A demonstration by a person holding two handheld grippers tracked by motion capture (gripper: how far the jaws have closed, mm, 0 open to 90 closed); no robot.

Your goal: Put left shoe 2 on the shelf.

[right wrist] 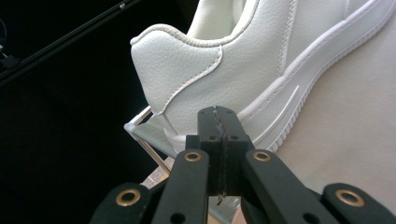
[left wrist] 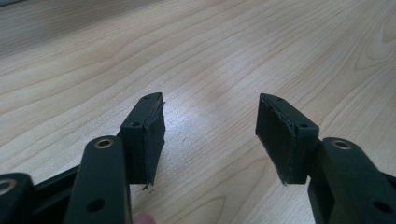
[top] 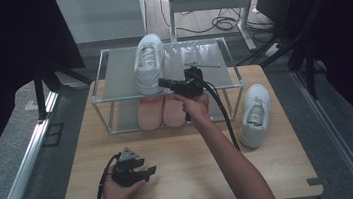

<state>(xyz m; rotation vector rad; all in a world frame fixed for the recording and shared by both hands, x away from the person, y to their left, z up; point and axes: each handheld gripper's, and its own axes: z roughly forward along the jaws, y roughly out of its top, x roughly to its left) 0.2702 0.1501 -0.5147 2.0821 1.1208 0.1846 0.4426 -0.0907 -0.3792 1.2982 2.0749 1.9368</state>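
Right tool [right wrist: 219, 122] has its jaws pressed flat together with nothing between them, tips just at the heel of the white leather sneaker [top: 149, 62] standing on the top level of the grey metal-framed two-tier shoe rack [top: 210, 58]; whether the tips actually touch the heel, I cannot tell. Left tool [left wrist: 210, 126] hovers low over the pale wood-grain worktop [top: 182, 164], jaws spread wide, gripping nothing. A pair of pink slippers [top: 161, 112] sits on the rack's lower level, and a second white sneaker [top: 255, 114] lies on the worktop just right of the rack. Beyond it: grey floor, dark curtains on both sides, a desk frame with tangled black cables [top: 223, 22]
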